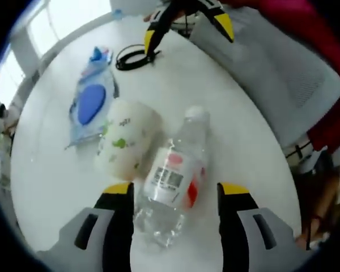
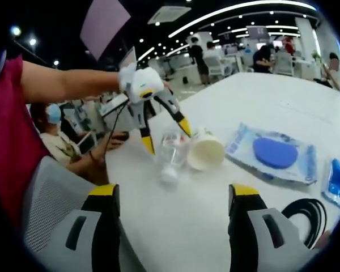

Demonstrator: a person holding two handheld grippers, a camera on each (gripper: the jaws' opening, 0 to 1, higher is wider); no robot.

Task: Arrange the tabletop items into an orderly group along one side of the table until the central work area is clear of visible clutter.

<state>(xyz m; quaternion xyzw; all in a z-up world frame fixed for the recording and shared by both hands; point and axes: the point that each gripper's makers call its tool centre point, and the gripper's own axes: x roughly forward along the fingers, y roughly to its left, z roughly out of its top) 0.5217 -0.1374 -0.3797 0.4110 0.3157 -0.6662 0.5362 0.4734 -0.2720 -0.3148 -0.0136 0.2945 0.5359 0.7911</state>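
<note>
Now left claw (image 1: 174, 198) astride bottle (image 1: 173, 175)

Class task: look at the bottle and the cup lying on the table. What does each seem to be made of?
Bottle: clear, glossy plastic, probably; the table shows through its crinkled wall. Cup: matt white with printed green shapes, likely paper, though thin plastic is possible.

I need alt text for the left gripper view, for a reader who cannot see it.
The open left gripper straddles a clear plastic bottle lying on the white table, beside a tipped patterned paper cup. Farther off lie a blue packet and a black cable, near the right gripper.
</note>
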